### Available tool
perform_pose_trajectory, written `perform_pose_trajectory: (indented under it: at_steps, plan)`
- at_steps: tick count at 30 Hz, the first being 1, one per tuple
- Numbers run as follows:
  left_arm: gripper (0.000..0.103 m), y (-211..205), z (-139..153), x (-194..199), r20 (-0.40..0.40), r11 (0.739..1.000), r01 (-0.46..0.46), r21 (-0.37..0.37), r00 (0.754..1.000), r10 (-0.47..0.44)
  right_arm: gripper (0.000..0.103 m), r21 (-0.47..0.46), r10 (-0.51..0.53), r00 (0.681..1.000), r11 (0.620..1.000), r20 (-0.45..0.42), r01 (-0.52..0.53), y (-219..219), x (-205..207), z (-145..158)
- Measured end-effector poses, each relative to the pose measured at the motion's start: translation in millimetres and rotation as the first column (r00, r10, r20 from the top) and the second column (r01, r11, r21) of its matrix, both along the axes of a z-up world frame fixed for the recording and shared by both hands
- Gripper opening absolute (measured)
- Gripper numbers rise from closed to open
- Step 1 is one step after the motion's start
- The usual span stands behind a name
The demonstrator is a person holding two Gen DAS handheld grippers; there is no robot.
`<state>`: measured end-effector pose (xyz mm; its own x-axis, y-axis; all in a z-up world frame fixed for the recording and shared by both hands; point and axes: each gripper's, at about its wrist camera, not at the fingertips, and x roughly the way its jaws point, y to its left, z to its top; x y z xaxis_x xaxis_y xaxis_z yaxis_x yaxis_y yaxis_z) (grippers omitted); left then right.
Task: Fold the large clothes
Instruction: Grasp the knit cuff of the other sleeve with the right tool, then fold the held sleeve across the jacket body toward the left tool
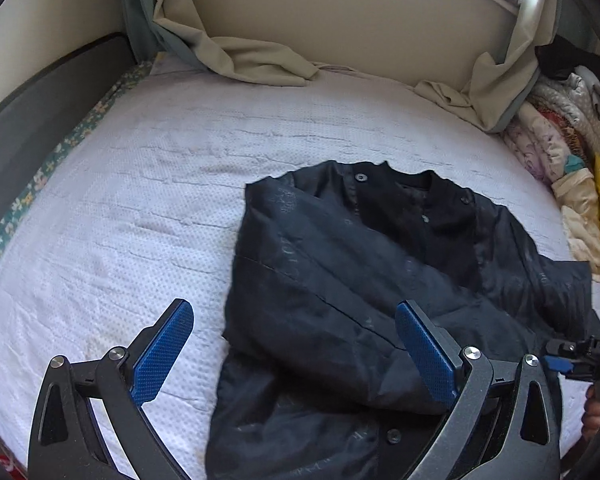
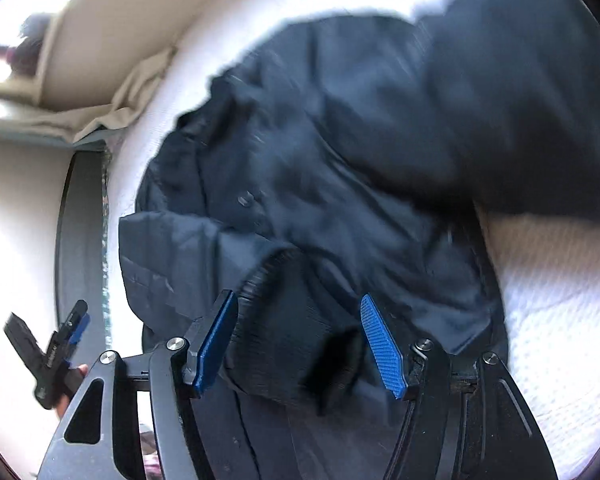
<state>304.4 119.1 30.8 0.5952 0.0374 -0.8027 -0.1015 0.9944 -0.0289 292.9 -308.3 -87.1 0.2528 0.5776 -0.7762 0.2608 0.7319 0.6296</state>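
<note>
The dark jacket lay on the white bed, one sleeve folded across its front, while the left gripper and right gripper hung open and empty, probably needing to take the hem next

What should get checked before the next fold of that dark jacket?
1. Left claw open: ok.
2. Right claw open, ribbed cuff lies loose between its pads: ok.
3. Jacket fully on the bed: ok.
4. Left sleeve folded across the front: ok.
5. Collar flat: ok.
6. Hem straight: cannot tell, it is hidden.
</note>
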Motion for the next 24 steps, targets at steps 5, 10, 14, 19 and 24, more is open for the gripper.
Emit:
perform_pose_trajectory:
  at_steps: [5, 10, 14, 19, 24]
  plan:
    - [0.102, 12, -2, 4, -0.002, 0.999, -0.037, -0.01, 0.999, 0.037, 0.063, 0.008, -0.002, 0.999, 1.0, -0.035, 0.002, 4, -4, -22]
    - [0.102, 19, 0, 6, -0.006, 0.998, -0.056, -0.031, 0.998, 0.056, 0.063, 0.104, -0.007, 1.0, 0.995, -0.021, 0.009, 8, -9, -33]
    - [0.102, 20, 2, 5, -0.004, 0.997, -0.06, -0.045, 0.998, 0.06, 0.055, 0.156, 0.003, 1.0, 0.988, 0.003, -0.003, 14, -8, -35]
    - [0.102, 25, 7, 4, 0.002, 0.995, -0.08, -0.061, 0.997, 0.08, 0.014, 0.066, 0.075, 0.995, 0.995, 0.069, -0.079, 33, 0, -27]
    - [0.102, 32, 13, 1, 0.019, 0.99, -0.106, -0.094, 0.994, 0.108, 0.011, -0.097, 0.139, 0.971, 0.988, 0.194, -0.122, 47, 16, 15]
